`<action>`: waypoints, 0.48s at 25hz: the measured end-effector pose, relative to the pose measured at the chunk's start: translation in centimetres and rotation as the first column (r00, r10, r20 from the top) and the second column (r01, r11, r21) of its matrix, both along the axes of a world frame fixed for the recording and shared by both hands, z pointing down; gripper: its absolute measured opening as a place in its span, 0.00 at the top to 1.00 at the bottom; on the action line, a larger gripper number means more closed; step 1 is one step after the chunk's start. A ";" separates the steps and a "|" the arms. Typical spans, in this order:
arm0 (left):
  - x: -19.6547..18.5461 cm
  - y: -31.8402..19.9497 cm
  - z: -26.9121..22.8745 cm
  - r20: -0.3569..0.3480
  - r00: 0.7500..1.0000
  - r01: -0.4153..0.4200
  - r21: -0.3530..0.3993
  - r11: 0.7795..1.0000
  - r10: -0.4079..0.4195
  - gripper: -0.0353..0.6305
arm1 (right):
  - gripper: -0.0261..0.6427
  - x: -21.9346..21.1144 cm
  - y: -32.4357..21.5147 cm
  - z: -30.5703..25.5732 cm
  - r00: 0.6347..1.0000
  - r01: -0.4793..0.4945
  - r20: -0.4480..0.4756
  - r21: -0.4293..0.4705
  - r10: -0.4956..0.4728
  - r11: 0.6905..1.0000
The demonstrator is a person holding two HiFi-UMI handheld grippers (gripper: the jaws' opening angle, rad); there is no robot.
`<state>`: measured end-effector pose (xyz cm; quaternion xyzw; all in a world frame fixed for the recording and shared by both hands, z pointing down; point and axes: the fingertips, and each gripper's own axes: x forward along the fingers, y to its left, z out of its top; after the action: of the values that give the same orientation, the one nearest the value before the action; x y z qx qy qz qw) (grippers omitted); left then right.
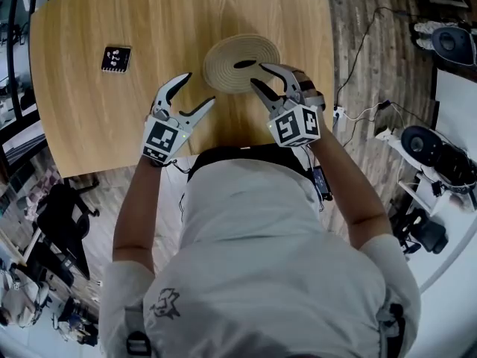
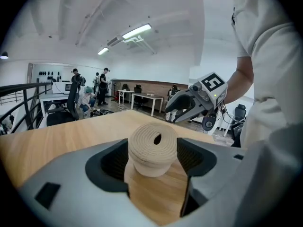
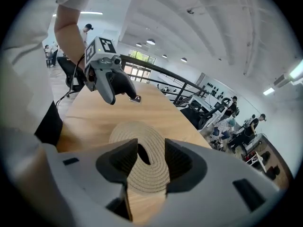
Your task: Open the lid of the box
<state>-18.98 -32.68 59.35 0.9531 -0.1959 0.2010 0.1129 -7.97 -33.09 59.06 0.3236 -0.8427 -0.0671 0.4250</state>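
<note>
Box [image 1: 241, 63] of woven rope stands on the table [image 1: 89, 125], its lid [image 2: 154, 141] probably light and soft, best taken at the middle slot, the right gripper [image 1: 258, 74] open over the box, the left gripper [image 1: 199, 88] open just beside it.

Right gripper [image 3: 151, 149], jaws apart, over woven lid [image 3: 147, 175]
</note>
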 end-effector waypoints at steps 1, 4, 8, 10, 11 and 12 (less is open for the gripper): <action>0.0 0.0 1.0 0.015 1.000 -0.010 -0.007 1.000 0.011 0.48 | 0.68 0.0 0.0 0.6 1.000 0.013 -0.022 -0.004 -0.013 1.000; 0.2 0.3 4.2 0.078 0.995 -0.064 -0.014 0.998 0.065 0.46 | 0.68 0.0 0.0 2.2 0.996 0.048 -0.073 -0.014 -0.049 0.999; 0.3 0.6 7.8 0.133 0.983 -0.119 -0.037 0.992 0.123 0.44 | 0.68 -0.2 -0.5 4.0 0.990 0.069 -0.119 -0.022 -0.071 0.997; 0.4 0.8 9.3 0.163 0.974 -0.150 -0.045 0.988 0.156 0.44 | 0.68 -0.5 -0.9 4.7 0.986 0.086 -0.140 -0.017 -0.088 0.996; 0.5 0.9 10.0 0.178 0.968 -0.170 -0.047 0.984 0.176 0.43 | 0.68 -0.5 -1.1 5.0 0.983 0.096 -0.153 -0.014 -0.097 0.995; 0.7 1.1 10.6 0.192 0.962 -0.189 -0.047 0.981 0.195 0.42 | 0.68 -0.5 -1.4 5.3 0.980 0.105 -0.168 -0.011 -0.105 0.994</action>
<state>-18.27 -31.63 69.92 0.9415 -0.1098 0.3066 0.0868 -8.48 -34.44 64.35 0.2714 -0.8198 -0.1158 0.4908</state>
